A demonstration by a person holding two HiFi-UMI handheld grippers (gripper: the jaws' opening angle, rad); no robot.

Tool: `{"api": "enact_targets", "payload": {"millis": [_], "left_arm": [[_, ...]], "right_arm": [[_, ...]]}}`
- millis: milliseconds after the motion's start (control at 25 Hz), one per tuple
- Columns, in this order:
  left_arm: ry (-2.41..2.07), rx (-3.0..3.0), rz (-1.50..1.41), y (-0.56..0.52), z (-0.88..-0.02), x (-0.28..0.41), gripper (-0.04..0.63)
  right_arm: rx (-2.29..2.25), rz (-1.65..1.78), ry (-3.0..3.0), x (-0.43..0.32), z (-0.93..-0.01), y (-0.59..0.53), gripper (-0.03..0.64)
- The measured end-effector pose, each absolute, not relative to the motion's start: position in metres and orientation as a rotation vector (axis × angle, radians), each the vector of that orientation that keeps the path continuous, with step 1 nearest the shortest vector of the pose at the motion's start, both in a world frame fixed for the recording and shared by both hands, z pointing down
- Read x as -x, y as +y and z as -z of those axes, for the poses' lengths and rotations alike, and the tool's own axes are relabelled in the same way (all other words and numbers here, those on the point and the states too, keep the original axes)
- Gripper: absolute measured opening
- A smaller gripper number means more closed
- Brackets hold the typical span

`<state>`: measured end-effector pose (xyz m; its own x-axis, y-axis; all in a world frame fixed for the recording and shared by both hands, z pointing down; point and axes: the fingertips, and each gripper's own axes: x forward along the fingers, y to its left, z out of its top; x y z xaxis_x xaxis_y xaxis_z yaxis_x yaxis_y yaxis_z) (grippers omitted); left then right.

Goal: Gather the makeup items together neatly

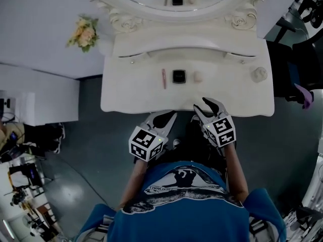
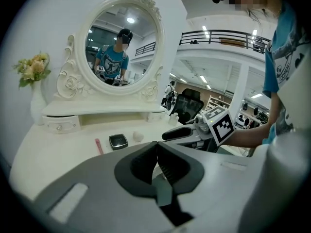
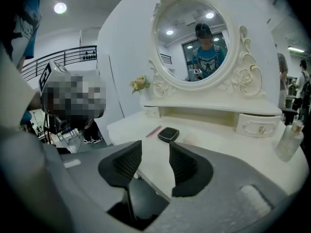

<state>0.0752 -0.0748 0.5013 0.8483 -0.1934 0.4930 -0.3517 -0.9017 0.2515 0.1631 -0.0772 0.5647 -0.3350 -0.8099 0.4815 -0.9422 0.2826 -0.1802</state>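
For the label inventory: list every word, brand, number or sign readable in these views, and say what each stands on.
No text can be read in any view.
The shirt print: small lettering under the graphic, too blurred to read.
The marker cubes: black-and-white square patterns only, no letters.
The black compact, pink stick and bottle: no legible label.

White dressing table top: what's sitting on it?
A slim pink stick, square black compact and small pale round puff in a row on the white dressing table; clear bottle at right. The right gripper covers part of the front edge.
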Motion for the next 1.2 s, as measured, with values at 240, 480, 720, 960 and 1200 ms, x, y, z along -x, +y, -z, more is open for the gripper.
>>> {"api": "enact_targets", "payload": {"millis": [240, 480, 720, 960, 1200], "left_arm": [[-0.455, -2.710, -0.634, -0.045, -0.499, -0.022, 0.014], [-0.463, -2.713, -0.580, -0.002, -0.498, 0.017, 0.014], [-0.455, -2.738, -0.537, 0.028, -0.494, 0.042, 0.014], [-0.429, -2.770, -0.501, 0.051, -0.487, 0.050, 0.014], [-0.388, -2.797, -0.501, 0.069, -0.487, 0.052, 0.014]], "right_arm": [[-1.622, -0.585, -2.291, -0.109, -0.551, -0.049, 0.164], [-1.652, -0.566, -2.321, -0.070, -0.532, -0.010, 0.134], [-1.699, -0.555, -2.334, -0.042, -0.521, 0.022, 0.063], [-1.747, -0.568, -2.352, -0.031, -0.510, 0.043, 0.003], [-1.703, -0.532, -2.360, -0.019, -0.509, 0.060, 0.002]]}}
